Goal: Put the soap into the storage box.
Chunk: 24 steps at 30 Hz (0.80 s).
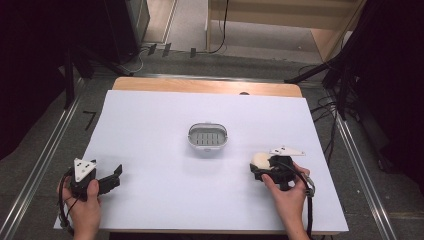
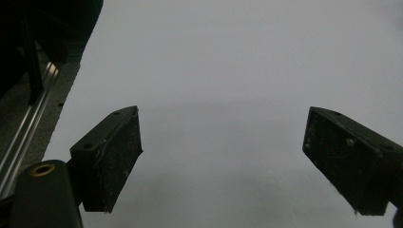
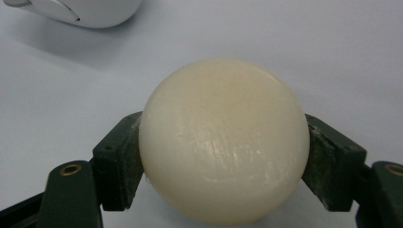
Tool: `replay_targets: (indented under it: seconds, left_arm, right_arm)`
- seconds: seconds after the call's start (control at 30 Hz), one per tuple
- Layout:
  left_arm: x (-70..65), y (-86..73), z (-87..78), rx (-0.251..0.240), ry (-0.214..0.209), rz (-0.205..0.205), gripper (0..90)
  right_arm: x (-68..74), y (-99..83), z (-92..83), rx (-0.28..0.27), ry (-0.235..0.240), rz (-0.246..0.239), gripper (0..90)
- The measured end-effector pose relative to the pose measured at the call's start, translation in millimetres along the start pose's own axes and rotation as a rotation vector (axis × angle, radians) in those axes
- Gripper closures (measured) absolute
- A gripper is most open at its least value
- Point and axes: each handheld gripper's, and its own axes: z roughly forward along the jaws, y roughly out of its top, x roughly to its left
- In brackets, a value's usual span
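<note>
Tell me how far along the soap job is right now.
Done: the right tool has closed on the cream soap bar. In hand: the bar, down near the white sheet. Left: probably carrying it to the empty soap dish. The left tool is open, idle.

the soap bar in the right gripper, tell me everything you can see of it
The soap bar is a smooth, rounded, cream-white oval with a waxy sheen and faint fine scratches across its top. It looks solid and whole, with no wrapper or print showing. The right gripper is clamped on it, one black jaw pressing each side. In the high view it shows as a pale lump at the gripper's tip, low over the white table sheet, nearer the person than the soap dish and to its right. Whether its underside touches the sheet cannot be told.
</note>
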Motion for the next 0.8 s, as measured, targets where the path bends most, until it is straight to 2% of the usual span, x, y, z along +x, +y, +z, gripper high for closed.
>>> replay_targets:
  seconds: [0.8]
  left_arm:
    - [-1.5,0.5,1.7,0.012,-0.004,0.017,13.5]
  right_arm:
    - [27.9,23.8,19.1,0.010,0.037,-0.050,25.3]
